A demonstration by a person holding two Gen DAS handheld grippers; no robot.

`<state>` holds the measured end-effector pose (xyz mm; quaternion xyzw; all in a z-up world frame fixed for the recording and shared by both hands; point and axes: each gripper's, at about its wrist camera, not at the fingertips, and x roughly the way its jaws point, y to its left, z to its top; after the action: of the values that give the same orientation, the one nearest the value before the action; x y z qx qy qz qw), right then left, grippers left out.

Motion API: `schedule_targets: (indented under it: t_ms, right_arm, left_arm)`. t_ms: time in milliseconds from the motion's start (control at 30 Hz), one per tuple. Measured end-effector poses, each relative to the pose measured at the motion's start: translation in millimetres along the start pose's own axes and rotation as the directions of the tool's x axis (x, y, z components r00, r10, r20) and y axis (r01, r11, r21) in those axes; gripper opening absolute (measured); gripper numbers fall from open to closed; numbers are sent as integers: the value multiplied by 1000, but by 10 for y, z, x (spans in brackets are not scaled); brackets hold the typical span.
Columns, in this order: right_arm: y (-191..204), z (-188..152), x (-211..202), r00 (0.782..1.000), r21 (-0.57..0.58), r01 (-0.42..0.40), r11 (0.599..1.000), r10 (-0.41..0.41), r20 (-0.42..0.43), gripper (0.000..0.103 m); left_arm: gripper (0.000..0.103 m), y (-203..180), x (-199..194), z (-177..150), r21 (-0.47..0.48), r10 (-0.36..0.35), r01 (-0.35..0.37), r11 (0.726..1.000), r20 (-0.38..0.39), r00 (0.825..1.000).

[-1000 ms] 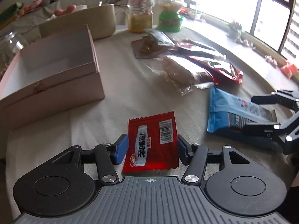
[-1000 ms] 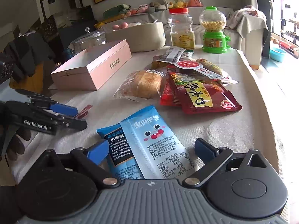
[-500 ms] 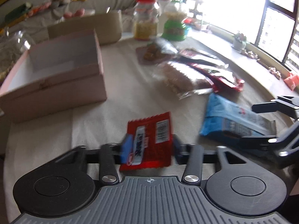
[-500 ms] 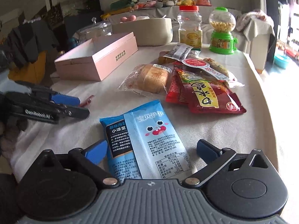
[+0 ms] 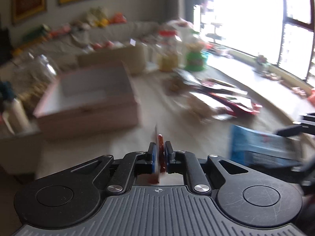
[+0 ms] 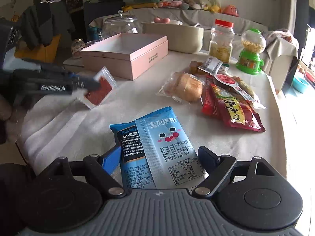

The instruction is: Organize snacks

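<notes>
A living room with a covered sofa and framed pictures lies behind a cloth-covered surface [image 6: 196,137] whose rounded right edge runs toward bright windows. Bare cloth lies open between the near edge and the one open pink box [image 6: 126,57] at the left. The left claw [image 6: 86,83] is clamped on one small red packet [image 6: 100,88], lifted clear of the cloth. The right claw [image 6: 159,161] has just been narrowing; one blue packet [image 6: 157,147] lies between its blue pads [image 6: 112,159], which are not visibly pressing it. A heap of snack bags [image 6: 216,92], one red-lidded jar [image 6: 221,40] and one green candy dispenser [image 6: 250,53] sit farther back.
</notes>
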<state>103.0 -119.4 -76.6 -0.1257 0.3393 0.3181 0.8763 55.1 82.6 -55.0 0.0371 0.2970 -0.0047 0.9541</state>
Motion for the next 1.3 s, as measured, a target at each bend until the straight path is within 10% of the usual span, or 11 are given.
schedule_targets:
  t_ms: [300, 633, 1300]
  right_arm:
    - [-136, -93, 203, 999, 110, -14, 994, 17, -30, 86]
    - [-37, -156, 244, 1000, 12, 2, 1000, -1, -23, 95]
    - [104, 37, 91, 997, -24, -58, 998, 57, -47, 83]
  left_arm:
    - [18, 315, 417, -94, -226, -132, 108, 968, -95, 987]
    - [17, 344, 408, -104, -323, -45, 12, 946, -94, 995]
    - [11, 431, -12, -310, -335, -163, 154, 929, 2, 987]
